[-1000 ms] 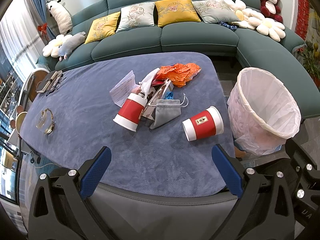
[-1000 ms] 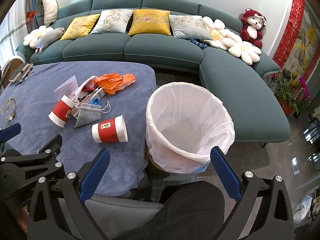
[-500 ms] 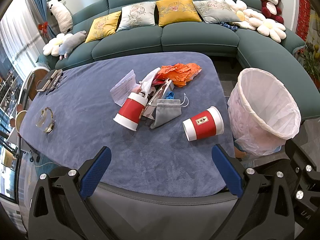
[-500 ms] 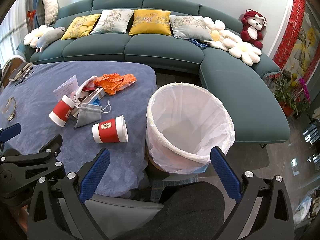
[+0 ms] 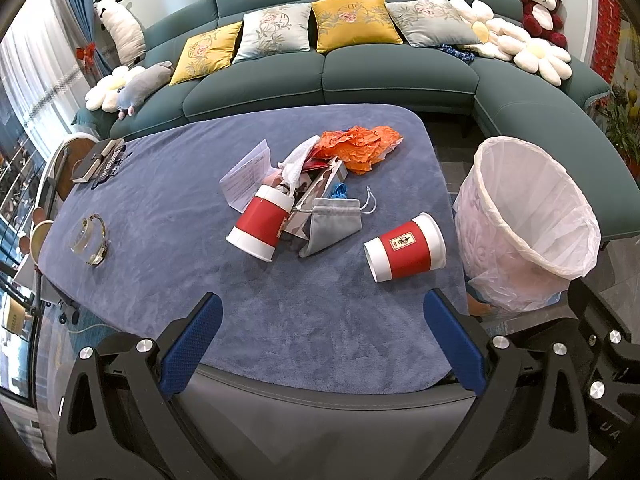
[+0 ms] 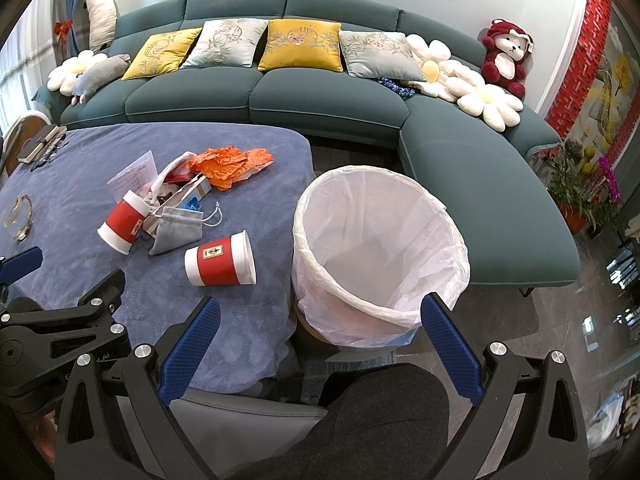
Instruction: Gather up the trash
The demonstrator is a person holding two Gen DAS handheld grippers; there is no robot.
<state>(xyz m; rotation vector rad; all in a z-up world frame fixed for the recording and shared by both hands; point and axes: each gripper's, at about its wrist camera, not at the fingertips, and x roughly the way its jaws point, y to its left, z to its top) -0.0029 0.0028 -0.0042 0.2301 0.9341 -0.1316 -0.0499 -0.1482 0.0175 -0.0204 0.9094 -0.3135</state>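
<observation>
Trash lies on the blue-covered table point(image 5: 168, 216): a red paper cup on its side point(image 5: 406, 247) point(image 6: 221, 259), a second red cup point(image 5: 261, 227) point(image 6: 122, 227) stuffed with white tissue, a grey drawstring pouch point(image 5: 330, 227) point(image 6: 176, 230), orange crumpled plastic point(image 5: 360, 146) point(image 6: 232, 162), a paper sheet point(image 5: 244, 174) and an open carton point(image 5: 320, 188). A white-lined bin point(image 5: 524, 216) point(image 6: 376, 256) stands right of the table. My left gripper point(image 5: 322, 340) is open and empty above the table's near edge. My right gripper point(image 6: 318, 340) is open and empty, above the bin's near rim.
A teal curved sofa point(image 6: 320, 96) with cushions and plush toys rings the far side. A glass dish point(image 5: 88, 240) and a notebook with glasses point(image 5: 98, 158) lie at the table's left. A dark-clothed knee point(image 6: 380, 420) is below the right gripper. Potted plants point(image 6: 580, 192) stand at right.
</observation>
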